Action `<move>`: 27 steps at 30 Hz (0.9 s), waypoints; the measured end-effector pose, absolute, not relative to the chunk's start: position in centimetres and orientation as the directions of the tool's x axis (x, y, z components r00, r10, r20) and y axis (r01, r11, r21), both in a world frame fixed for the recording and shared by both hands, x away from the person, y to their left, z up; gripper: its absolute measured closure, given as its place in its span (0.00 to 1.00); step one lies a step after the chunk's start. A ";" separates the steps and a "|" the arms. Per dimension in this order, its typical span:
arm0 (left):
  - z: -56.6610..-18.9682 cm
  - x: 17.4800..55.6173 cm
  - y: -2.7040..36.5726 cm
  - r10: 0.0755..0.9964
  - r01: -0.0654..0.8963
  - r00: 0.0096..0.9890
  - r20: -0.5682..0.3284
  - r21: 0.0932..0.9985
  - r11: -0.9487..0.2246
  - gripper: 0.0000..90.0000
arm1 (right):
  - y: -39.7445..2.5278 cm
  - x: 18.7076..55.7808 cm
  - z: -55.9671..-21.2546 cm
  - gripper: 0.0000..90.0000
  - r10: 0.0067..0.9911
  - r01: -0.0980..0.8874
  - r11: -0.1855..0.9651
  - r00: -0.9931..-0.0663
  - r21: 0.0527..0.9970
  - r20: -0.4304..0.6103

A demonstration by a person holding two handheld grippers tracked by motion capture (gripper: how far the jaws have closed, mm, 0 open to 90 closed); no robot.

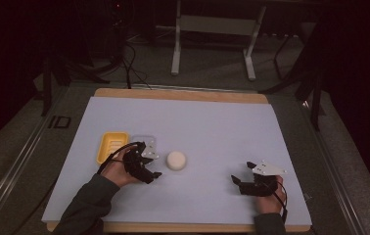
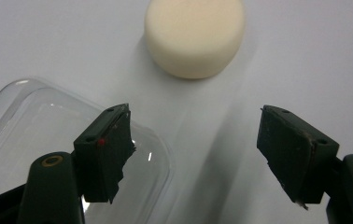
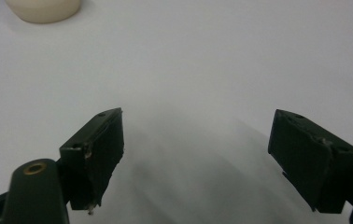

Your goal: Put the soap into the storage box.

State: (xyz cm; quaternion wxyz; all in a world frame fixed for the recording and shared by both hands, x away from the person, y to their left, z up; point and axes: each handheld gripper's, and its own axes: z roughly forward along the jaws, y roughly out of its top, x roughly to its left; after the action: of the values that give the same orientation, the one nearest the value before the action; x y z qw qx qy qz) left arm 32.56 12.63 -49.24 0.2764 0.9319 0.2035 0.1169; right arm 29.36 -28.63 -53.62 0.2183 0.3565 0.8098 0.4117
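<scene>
Both tools held wide over the bench, nothing gripped.
High view: left tool (image 1: 146, 165) sits just beside the cream puck (image 1: 176, 160), right tool (image 1: 244, 176) well apart. Left gripper view: wide jaws, one over the clear lid (image 2: 34, 135), puck (image 2: 194, 35) ahead. Right gripper view: wide jaws over bare bench (image 3: 221, 60), puck (image 3: 44, 9) at the far corner.
</scene>
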 end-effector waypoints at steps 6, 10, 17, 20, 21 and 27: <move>-49.2 32.8 12.1 0.435 0.310 0.894 0.108 0.552 -0.774 0.29 | -28.6 29.4 -53.6 0.20 0.756 0.397 0.408 -0.652 0.822 -0.061; -49.3 32.9 12.0 0.434 0.310 0.893 0.120 0.534 -0.787 0.25 | -28.6 29.4 -53.6 0.20 0.755 0.396 0.411 -0.653 0.821 -0.063; -49.3 33.2 11.8 0.426 0.307 0.897 0.120 0.526 -0.793 0.24 | -28.6 29.4 -53.6 0.20 0.755 0.397 0.412 -0.653 0.820 -0.063; -49.2 33.4 11.7 0.420 0.304 0.900 0.118 0.521 -0.798 0.24 | -28.6 29.4 -53.6 0.20 0.754 0.396 0.412 -0.653 0.821 -0.063; -49.2 33.4 11.6 0.421 0.305 0.899 0.117 0.521 -0.797 0.24 | -28.6 29.4 -53.6 0.20 0.754 0.396 0.412 -0.654 0.821 -0.063; -49.1 33.7 11.4 0.413 0.300 0.903 0.119 0.513 -0.804 0.24 | -28.5 29.4 -53.6 0.20 0.754 0.396 0.412 -0.654 0.820 -0.063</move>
State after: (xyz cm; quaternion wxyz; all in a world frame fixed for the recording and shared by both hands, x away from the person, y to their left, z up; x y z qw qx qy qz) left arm 33.68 11.39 -49.07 0.2492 0.9431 0.1890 0.1130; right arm 29.37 -28.55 -53.64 0.2178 0.3542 0.8117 0.4103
